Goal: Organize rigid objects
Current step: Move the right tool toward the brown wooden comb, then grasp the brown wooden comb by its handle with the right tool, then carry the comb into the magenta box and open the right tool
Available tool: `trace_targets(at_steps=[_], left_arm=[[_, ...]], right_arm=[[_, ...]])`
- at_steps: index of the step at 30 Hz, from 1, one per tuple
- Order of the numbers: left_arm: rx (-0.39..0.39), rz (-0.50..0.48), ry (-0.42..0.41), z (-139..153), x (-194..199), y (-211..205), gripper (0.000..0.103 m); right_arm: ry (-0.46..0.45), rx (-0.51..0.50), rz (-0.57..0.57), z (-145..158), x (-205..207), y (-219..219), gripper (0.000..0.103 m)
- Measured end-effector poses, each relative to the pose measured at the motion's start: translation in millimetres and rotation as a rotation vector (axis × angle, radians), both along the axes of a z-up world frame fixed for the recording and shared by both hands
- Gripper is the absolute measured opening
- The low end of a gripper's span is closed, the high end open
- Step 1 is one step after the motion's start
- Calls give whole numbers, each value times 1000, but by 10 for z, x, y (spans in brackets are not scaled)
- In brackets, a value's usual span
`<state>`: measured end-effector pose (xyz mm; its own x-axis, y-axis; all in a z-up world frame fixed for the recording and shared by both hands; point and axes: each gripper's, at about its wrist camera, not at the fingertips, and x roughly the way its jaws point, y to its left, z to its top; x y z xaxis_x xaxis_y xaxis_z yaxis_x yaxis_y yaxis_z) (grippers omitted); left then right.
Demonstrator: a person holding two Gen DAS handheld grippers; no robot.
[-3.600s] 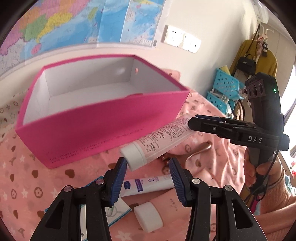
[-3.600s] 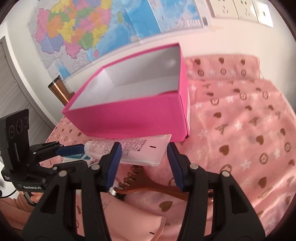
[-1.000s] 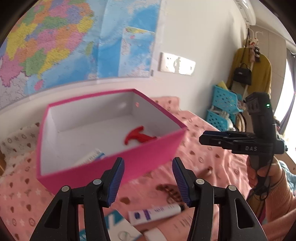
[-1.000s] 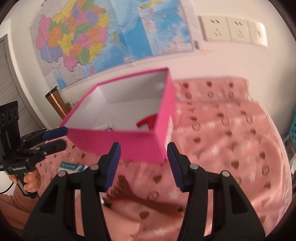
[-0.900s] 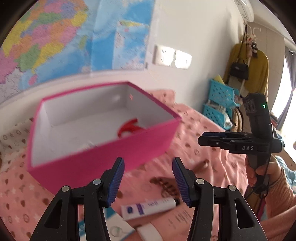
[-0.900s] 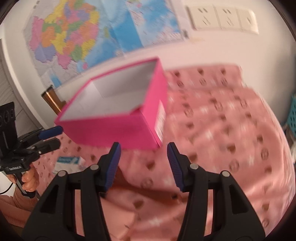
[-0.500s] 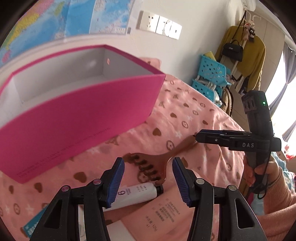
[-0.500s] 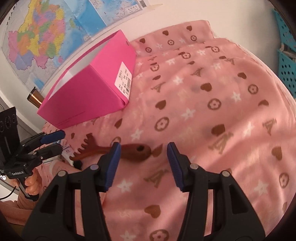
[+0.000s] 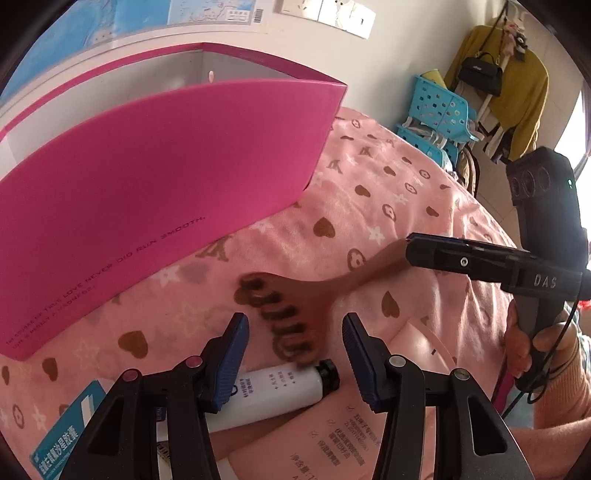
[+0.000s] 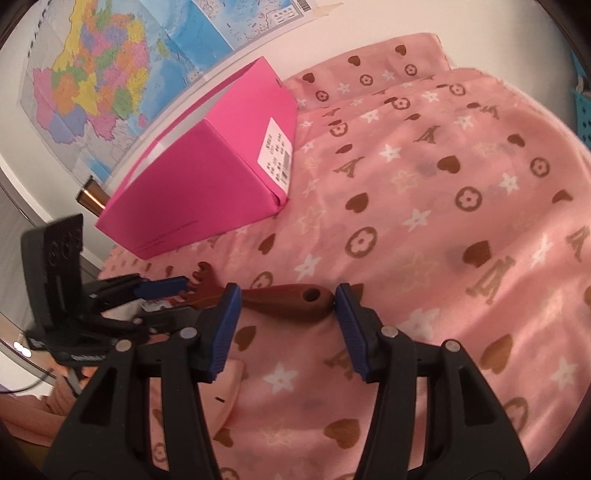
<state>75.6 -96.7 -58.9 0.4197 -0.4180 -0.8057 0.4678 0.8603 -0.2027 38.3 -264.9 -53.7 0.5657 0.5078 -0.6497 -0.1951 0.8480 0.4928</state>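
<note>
From the left wrist view, the left gripper (image 9: 294, 334) hangs over a surface draped in a pink cloth (image 9: 388, 192) printed with brown hearts, white stars and flower rings. Its blue-padded fingers (image 9: 236, 341) stand partly apart with nothing clamped; they have just drawn in a little, and the toothed head of a brown wooden comb (image 9: 291, 314) lies on the cloth just ahead of the gap. A white tube with a black cap (image 9: 280, 389) lies just below the comb's teeth, resting partly on a pink packet (image 9: 332, 443); a blue carton (image 9: 62, 435) sits at the lower left. A pink box (image 9: 155, 177), open at the top, stands behind them on the cloth. Beyond it the wall carries a map (image 9: 122, 26) and white sockets (image 9: 328, 14); to the right are turquoise baskets (image 9: 439, 110) and a mustard garment with a black bag (image 9: 480, 72) hanging over it. The right gripper (image 9: 410, 251) reaches in from the right, held by a hand (image 9: 524, 343), its tip at the comb's handle. From the right wrist view, the right gripper's (image 10: 288, 310) fingers (image 10: 227, 325) are partly open and grasp nothing, with the comb's handle end lying in the gap on the cloth; whether the pads touch it cannot be told. The left gripper appears at the left by the comb's teeth, and the box sits farther back below the map.
</note>
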Motion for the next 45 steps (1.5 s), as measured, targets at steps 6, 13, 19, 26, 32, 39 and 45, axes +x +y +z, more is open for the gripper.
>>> trace_targets(at_steps=[6, 13, 19, 26, 32, 39, 45], left_arm=[[19, 14, -5, 0, 2, -17, 53], [-1, -1, 0, -4, 12, -37, 53], [0, 17, 2, -1, 18, -30, 53], [-30, 44, 15, 2, 47, 15, 53], [-84, 71, 17, 55, 44, 81, 53], [-143, 106, -36, 286, -53, 255, 53], [-130, 141, -145, 665, -140, 374, 50]], right_arm=[[9, 142, -23, -32, 62, -45, 60], [-29, 349, 5, -22, 124, -70, 61], [-16, 202, 14, 19, 248, 190, 39], [-8, 200, 57, 72, 257, 238, 21], [-61, 211, 114, 390, 208, 369, 19], [-128, 234, 179, 736, 184, 515, 19], [-179, 265, 237, 1025, 257, 682, 18]])
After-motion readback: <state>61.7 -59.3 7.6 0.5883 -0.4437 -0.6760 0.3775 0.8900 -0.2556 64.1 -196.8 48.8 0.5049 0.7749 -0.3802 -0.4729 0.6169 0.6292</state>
